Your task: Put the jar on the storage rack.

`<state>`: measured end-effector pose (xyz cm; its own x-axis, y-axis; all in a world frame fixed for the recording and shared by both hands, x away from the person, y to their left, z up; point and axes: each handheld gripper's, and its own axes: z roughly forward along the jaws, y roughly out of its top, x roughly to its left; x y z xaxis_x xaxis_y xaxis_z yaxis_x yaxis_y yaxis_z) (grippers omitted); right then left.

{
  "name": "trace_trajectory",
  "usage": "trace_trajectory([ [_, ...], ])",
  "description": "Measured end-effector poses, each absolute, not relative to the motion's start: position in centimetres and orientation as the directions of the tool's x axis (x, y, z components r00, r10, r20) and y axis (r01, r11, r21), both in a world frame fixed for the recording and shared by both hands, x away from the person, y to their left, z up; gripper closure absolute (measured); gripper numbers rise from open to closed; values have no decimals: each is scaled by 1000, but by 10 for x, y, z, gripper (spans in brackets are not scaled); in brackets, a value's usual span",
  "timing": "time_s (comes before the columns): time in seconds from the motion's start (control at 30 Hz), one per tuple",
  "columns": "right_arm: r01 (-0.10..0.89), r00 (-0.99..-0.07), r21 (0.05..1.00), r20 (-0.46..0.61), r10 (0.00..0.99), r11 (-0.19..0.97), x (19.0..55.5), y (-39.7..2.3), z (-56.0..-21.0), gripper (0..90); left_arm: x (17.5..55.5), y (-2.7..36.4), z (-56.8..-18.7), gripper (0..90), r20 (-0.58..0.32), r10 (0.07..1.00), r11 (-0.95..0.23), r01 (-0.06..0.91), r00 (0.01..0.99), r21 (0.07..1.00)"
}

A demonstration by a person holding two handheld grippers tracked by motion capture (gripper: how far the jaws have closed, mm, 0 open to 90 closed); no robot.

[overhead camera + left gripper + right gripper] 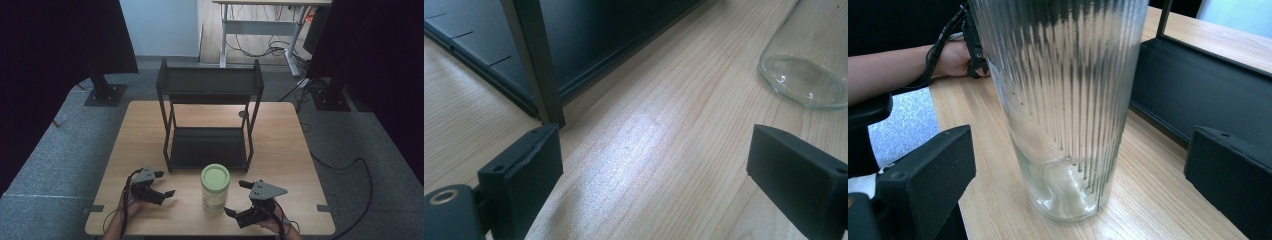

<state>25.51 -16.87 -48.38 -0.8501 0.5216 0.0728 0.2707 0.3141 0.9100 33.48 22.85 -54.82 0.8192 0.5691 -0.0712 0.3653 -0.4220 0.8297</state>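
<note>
The jar (215, 189) stands upright on the table (290, 145), between the 2 grippers and just in front of the black 2-tier shelf (209, 117). It is clear ribbed glass with a pale green lid (215, 176), and its long axis is vertical.

Going left to right: the left gripper (166, 183) rests on the table with its jaws wide apart and nothing between them. The jar lies off to its right, and in the left gripper view the jar's base sits at the upper right, outside the jaw gap, while the shelf's near leg (535, 60) stands just ahead of the left jaw.

The right gripper (237, 198) also has its jaws wide and empty, but it points straight at the jar, which stands centred ahead of the gap, not yet touched. It looks the nearer and better aligned of the 2.

Bare table lies on both sides of the jar; the shelf's front edge behind it limits any forward push.
</note>
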Motion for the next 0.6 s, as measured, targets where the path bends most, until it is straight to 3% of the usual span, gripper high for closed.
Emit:
trace_trajectory([
  [0.6,255,-850,915,57,524,314,260,-153,-485,1,335,227,-548,77,-68,568,-426,364,820,828],
])
